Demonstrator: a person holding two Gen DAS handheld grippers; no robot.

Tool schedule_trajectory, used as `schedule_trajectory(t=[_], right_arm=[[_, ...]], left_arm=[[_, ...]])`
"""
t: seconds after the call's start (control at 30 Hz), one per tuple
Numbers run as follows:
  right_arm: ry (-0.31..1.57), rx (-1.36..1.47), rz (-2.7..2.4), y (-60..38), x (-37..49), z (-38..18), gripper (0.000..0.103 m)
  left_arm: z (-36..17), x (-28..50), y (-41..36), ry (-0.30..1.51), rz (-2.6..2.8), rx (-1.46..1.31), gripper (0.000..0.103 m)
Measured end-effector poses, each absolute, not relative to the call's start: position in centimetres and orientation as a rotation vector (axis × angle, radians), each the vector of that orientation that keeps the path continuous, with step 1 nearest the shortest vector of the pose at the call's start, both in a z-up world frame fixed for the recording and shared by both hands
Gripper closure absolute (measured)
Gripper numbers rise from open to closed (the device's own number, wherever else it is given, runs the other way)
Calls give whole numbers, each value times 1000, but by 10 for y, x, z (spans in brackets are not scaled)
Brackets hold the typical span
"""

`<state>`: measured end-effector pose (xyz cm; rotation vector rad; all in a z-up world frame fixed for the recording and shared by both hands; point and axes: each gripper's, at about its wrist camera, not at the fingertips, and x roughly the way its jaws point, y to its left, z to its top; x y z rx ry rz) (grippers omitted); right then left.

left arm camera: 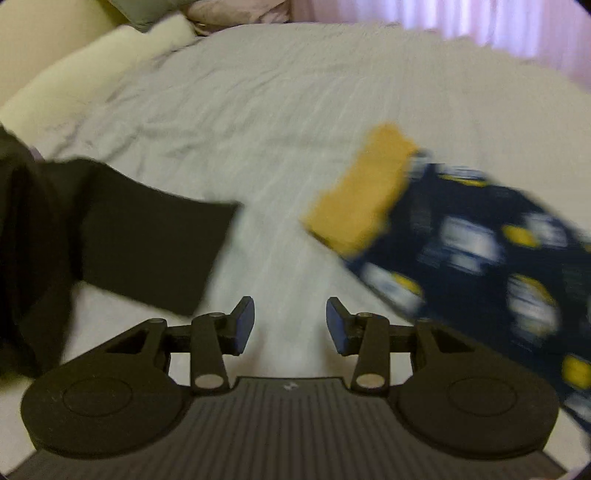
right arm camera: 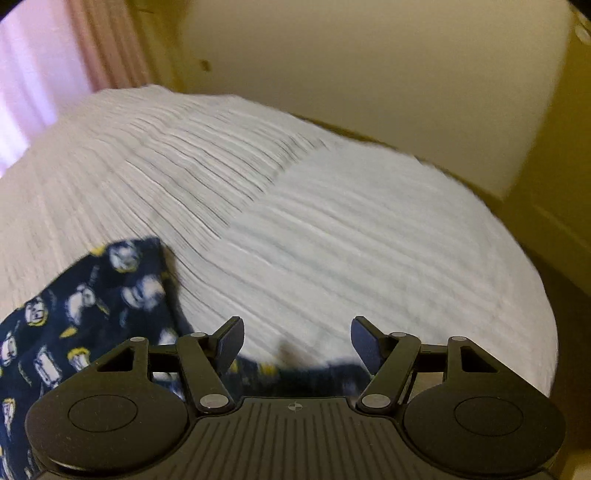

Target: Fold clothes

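Navy patterned garment (left arm camera: 480, 251) lies on the bed (left arm camera: 277, 110), mustard cuff (left arm camera: 360, 192) toward the bed's middle. Left tongs (left arm camera: 290, 323) spread, empty, above bare sheet beside it. Right tongs (right arm camera: 297, 345) spread, empty, over its edge.
Judgement: pinch one layer at a corner, lift evenly. Dark garment (left arm camera: 110, 236) lies left of the patterned one, apart; keep it out of the fold.

Soft daylight through curtains (left arm camera: 498, 22); heavy motion blur both views; fisheye bending, dark corners.
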<state>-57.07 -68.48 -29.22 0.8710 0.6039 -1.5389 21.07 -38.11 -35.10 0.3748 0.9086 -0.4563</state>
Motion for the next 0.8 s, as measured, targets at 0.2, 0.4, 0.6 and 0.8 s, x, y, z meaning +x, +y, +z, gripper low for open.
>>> schedule_trajectory(t=[0.2,0.4,0.6,0.8], right_arm=[[482,939,-1211,-741,-571,-303,35],[507,1078,-861,-831,-551,-355,36],[538,1221,-747,-899,-531,-416,36],[505,1142,-616,-918,-515,-401,90]], left_arm=[[-315,104,-381,969,-632,208,64],[-308,14,-393,1066,-668,37,64],[-315,-39,-411,1102,-645,-17,64],[-318,-64,-431,1121,-623,-2,65]])
